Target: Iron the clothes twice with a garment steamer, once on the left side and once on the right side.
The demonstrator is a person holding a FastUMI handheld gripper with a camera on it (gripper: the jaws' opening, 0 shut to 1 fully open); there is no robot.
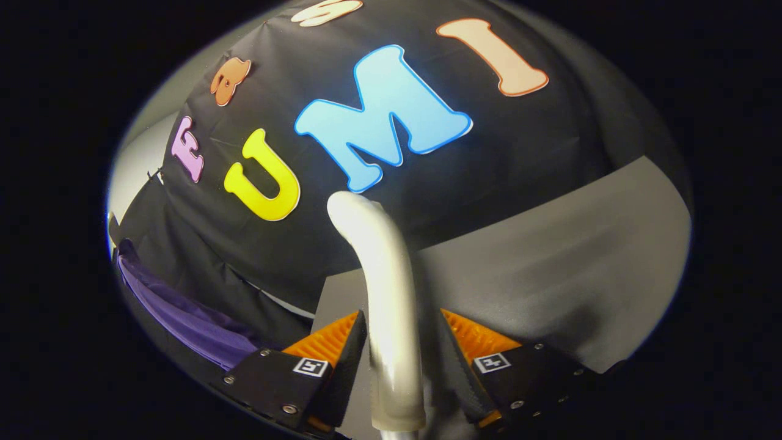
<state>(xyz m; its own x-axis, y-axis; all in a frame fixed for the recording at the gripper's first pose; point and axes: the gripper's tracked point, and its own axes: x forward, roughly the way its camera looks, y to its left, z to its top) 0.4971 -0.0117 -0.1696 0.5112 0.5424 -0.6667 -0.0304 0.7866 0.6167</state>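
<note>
The garment steamer's pale curved handle (385, 287) rises between the fingers of my gripper (403, 324) and bends away at its top end. One finger (342, 348) lies against the handle's side. The other finger (470, 348) stands a narrow gap away from it, with grey table showing in the gap. The jaws are partly closed around the handle but do not both press on it. A purple garment (189, 318) hangs off to the side of the first finger, in front of the black cloth wall. The steamer's body is hidden below the fingers.
A grey table top (550, 263) spreads beyond and beside the fingers, seen at a tilt. The black cloth wall (519, 159) rises behind it. A pale wall strip (137, 159) shows past the cloth's far edge.
</note>
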